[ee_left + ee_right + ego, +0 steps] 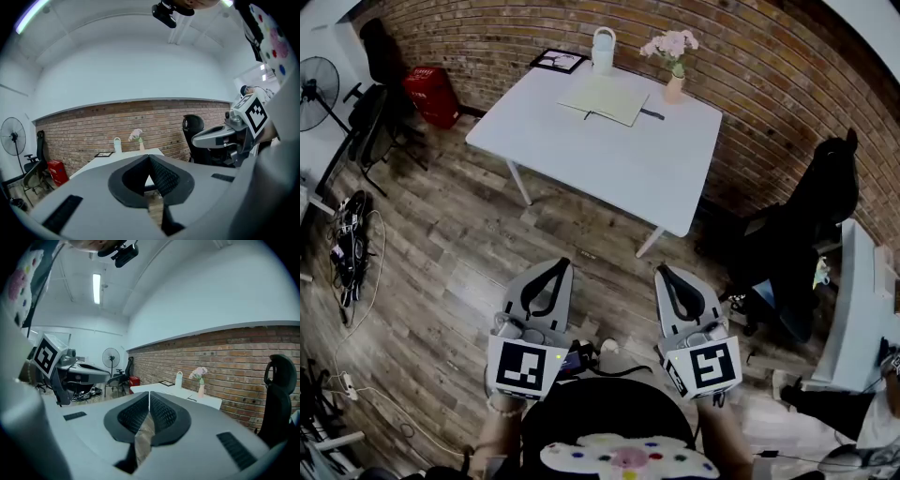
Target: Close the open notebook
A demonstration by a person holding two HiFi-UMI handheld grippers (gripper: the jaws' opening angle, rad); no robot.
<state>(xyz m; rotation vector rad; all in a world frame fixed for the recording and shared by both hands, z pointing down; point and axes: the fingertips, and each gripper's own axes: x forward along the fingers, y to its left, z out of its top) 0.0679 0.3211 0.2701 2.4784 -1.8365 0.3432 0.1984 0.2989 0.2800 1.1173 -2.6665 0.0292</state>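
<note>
The left tongs (556, 270) are closed with nothing between the jaws. The right tongs (667, 274) are the same, pads together and empty. Both are held side by side close to the person's body, pointing forward and a little down over the wooden floor (459, 253).

The notebook (605, 97) lies open and flat on the far part of the white table (619, 173), well apart from both tongs, with a stretch of floor and the near half of the table between. It sits straight ahead, roughly on the line midway between the two tongs, so neither looks clearly nearer. Its spread runs across the table from left to right, slightly skewed. The spine cannot be made out from here, so which half folds over which is unclear.

A pen (652, 114) lies just beside its right edge, a vase (674, 88) stands beyond that, and a jug (603, 49) stands behind it.

The task looks not yet begun. The coming move is probably an approach to the table.
</note>
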